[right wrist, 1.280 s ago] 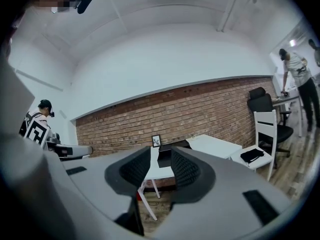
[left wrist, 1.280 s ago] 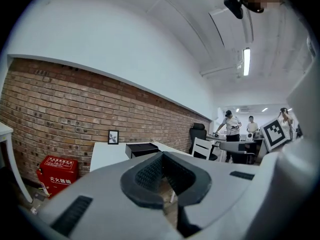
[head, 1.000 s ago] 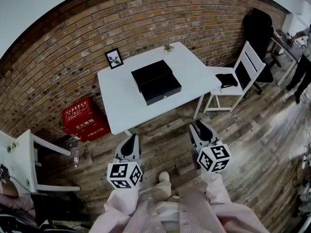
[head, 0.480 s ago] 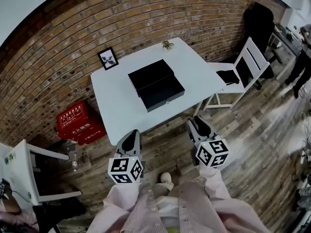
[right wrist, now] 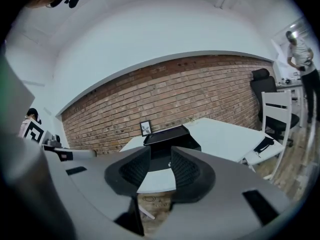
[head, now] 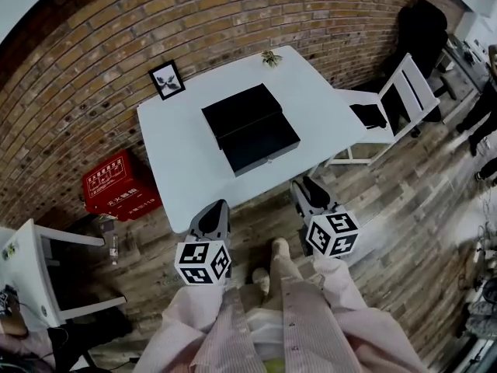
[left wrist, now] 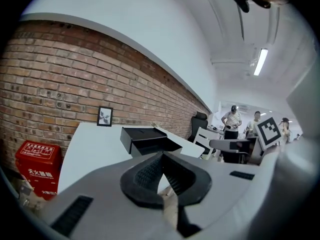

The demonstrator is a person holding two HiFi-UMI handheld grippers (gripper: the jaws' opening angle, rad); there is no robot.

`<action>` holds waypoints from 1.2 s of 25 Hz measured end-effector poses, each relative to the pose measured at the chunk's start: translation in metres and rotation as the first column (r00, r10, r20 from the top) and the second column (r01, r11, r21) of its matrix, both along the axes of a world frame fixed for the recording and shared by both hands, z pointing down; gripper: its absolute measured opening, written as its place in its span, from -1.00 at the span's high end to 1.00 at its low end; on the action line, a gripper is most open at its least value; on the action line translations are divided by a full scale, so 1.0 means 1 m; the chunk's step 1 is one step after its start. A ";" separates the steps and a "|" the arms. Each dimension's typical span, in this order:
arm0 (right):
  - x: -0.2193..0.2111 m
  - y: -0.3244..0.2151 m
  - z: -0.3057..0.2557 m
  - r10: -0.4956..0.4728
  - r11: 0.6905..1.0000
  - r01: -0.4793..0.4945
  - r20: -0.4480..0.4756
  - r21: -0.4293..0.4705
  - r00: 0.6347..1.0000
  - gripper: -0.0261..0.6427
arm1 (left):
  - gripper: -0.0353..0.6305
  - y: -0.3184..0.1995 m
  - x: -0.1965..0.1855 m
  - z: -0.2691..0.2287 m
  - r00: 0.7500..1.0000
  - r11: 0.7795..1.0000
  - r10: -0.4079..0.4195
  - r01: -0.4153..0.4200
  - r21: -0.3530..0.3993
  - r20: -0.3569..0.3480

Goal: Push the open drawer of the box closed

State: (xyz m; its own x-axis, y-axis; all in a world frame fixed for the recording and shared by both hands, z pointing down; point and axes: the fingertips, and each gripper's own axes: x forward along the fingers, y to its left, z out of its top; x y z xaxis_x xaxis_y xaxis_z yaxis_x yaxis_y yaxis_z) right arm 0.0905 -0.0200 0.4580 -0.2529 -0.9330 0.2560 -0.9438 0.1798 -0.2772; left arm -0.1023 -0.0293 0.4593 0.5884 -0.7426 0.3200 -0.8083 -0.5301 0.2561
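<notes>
The black box [head: 237, 111] sits mid-tabletop [head: 175, 158], its drawer [head: 260, 144] pulled out toward the person. Near the front edge hover the left hand-held gripper [head: 218, 205], jaws pinched together and empty, and the right hand-held gripper [head: 301, 185], jaws parted and empty.

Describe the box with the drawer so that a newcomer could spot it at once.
Find the white table against the brick wall. The black box sits mid-table, its drawer pulled open toward the near edge. It is far bigger than the framed picture and the small sprig at the back edge.
</notes>
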 end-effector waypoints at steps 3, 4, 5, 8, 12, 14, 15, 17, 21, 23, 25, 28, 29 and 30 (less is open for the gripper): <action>0.002 -0.014 0.012 -0.021 0.999 0.021 0.001 -0.033 1.000 0.60 | 0.91 -0.009 0.005 0.012 1.000 0.999 -0.011 0.011 -0.035 -0.004; 0.003 -0.021 0.017 -0.028 0.999 0.028 0.004 -0.044 1.000 0.60 | 0.91 -0.014 0.007 0.016 1.000 0.999 -0.014 0.014 -0.045 -0.002; 0.004 -0.027 0.022 -0.035 0.998 0.035 0.008 -0.056 0.999 0.60 | 0.91 -0.019 0.010 0.020 1.000 0.998 -0.017 0.017 -0.057 0.000; 0.005 -0.044 0.038 -0.070 0.992 0.071 0.011 -0.104 0.998 0.60 | 0.91 -0.030 0.017 0.033 1.000 0.994 -0.031 0.031 -0.105 -0.002; 0.001 -0.068 0.061 -0.126 0.978 0.126 0.007 -0.167 0.992 0.60 | 0.91 -0.047 0.026 0.053 0.999 0.985 -0.049 0.048 -0.168 0.002; -0.003 -0.077 0.072 -0.157 0.967 0.155 0.008 -0.200 0.988 0.60 | 0.91 -0.052 0.029 0.063 0.998 0.978 -0.060 0.060 -0.199 0.005; -0.005 -0.080 0.077 -0.171 0.962 0.169 0.011 -0.216 0.985 0.60 | 0.91 -0.054 0.030 0.067 0.998 0.975 -0.066 0.066 -0.212 0.007; -0.009 -0.087 0.086 -0.199 0.950 0.198 0.020 -0.240 0.980 0.60 | 0.91 -0.059 0.033 0.075 0.997 0.968 -0.076 0.075 -0.239 0.007; -0.016 -0.097 0.103 -0.247 0.925 0.246 0.033 -0.288 0.968 0.60 | 0.91 -0.064 0.039 0.089 0.996 0.952 -0.094 0.091 -0.292 0.003; -0.019 -0.103 0.109 -0.263 0.914 0.261 0.038 -0.309 0.964 0.60 | 0.91 -0.067 0.040 0.093 0.994 0.946 -0.107 0.103 -0.309 0.004; -0.021 -0.107 0.115 -0.277 0.903 0.275 0.043 -0.329 0.960 0.60 | 0.91 -0.070 0.040 0.096 0.992 0.939 -0.127 0.120 -0.321 -0.002; -0.023 -0.110 0.123 -0.290 0.886 0.294 0.065 -0.359 0.955 0.60 | 0.91 -0.073 0.041 0.099 0.988 0.932 -0.155 0.142 -0.334 -0.012; -0.023 -0.111 0.126 -0.293 0.880 0.299 0.074 -0.368 0.953 0.60 | 0.91 -0.074 0.042 0.100 0.987 0.930 -0.160 0.148 -0.337 -0.010; -0.024 -0.112 0.129 -0.295 0.875 0.304 0.082 -0.377 0.952 0.60 | 0.91 -0.074 0.043 0.101 0.986 0.928 -0.166 0.153 -0.340 -0.008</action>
